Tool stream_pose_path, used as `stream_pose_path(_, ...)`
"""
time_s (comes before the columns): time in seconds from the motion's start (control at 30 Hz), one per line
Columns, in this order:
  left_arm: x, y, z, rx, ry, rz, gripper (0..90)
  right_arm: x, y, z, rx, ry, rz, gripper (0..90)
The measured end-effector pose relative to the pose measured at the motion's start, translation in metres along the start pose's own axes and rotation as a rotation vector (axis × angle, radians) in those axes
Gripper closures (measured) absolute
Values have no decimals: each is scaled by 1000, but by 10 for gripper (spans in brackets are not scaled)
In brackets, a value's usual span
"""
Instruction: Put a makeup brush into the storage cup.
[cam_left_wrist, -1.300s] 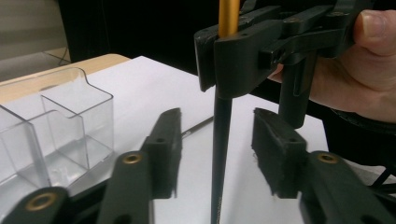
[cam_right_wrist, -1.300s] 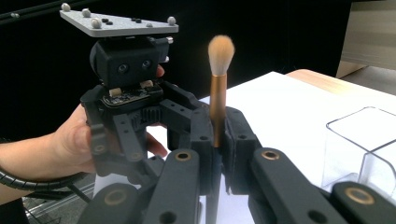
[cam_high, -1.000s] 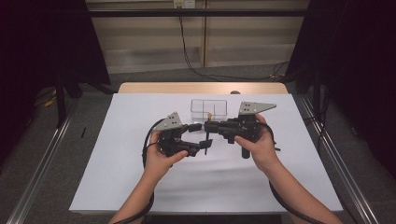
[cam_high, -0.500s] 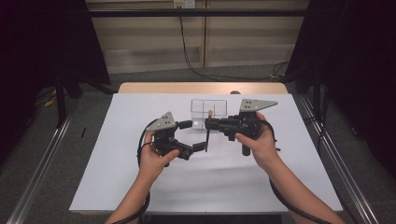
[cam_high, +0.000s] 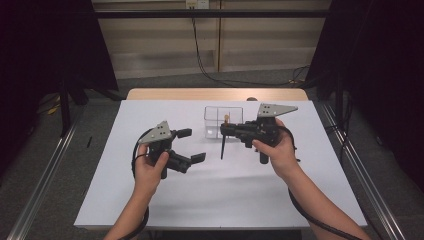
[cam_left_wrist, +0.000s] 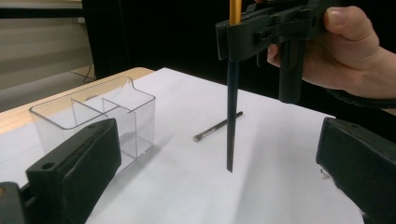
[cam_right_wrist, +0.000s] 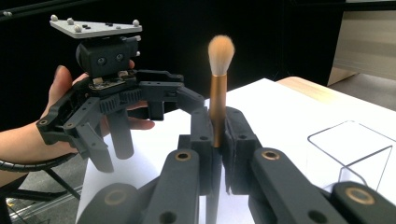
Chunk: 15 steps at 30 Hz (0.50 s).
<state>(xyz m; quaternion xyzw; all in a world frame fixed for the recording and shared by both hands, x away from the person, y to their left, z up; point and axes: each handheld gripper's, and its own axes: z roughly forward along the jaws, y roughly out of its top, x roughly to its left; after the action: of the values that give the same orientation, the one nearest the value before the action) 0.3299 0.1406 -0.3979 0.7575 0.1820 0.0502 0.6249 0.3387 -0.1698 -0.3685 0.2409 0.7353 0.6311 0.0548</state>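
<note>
Right gripper (cam_high: 231, 131) holds makeup brush (cam_high: 223, 141) upright, just near of the clear organizer (cam_high: 223, 121).

Right fingers (cam_right_wrist: 236, 135) are clamped on the brush's gold ferrule (cam_right_wrist: 217, 105); bristles up, black handle hanging down, tip just off the white bench (cam_high: 150, 200). Long axis near vertical. The organizer sits immediately far of the brush, so my read is a lift, a short move away and a straight drop into a compartment. Right hand is nearest. Left gripper (cam_high: 191, 145) is off to the left, fingers spread wide, holding nothing. A second, smaller brush (cam_left_wrist: 218, 126) lies flat on the bench beyond the hanging handle.
</note>
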Motion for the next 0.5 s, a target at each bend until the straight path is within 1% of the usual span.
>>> stream_pose_path(0.03, 1, -1, -4, -2, 7, 4, 0, -1, 1, 0, -1, -2, 2, 841)
stream_pose_path(0.1, 2, -2, -10, -10, 8, -5, 0, -2, 2, -1, -2, -8, -2, 841)
stream_pose_path(0.13, 2, -2, -12, -9, 10, -2, 0, -3, 2, -1, -4, -10, 0, 840)
stream_pose_path(0.17, 3, -4, -15, -19, 15, -1, 0, -4, 2, -1, -4, -14, -1, 840)
stream_pose_path(0.3, 4, -6, -25, -5, 20, 23, 0, -9, 0, -1, -2, -34, -8, 840)
stream_pose_path(0.37, 5, -7, -31, -19, 28, 24, 0, -11, 0, -2, 0, -41, -4, 840)
stream_pose_path(0.43, 5, -7, -34, -18, 40, 33, 0, -14, 1, -4, -6, -45, 2, 840)
stream_pose_path(0.5, 6, -7, -38, -26, 40, 30, 0, -15, 2, -4, -10, -50, 3, 840)
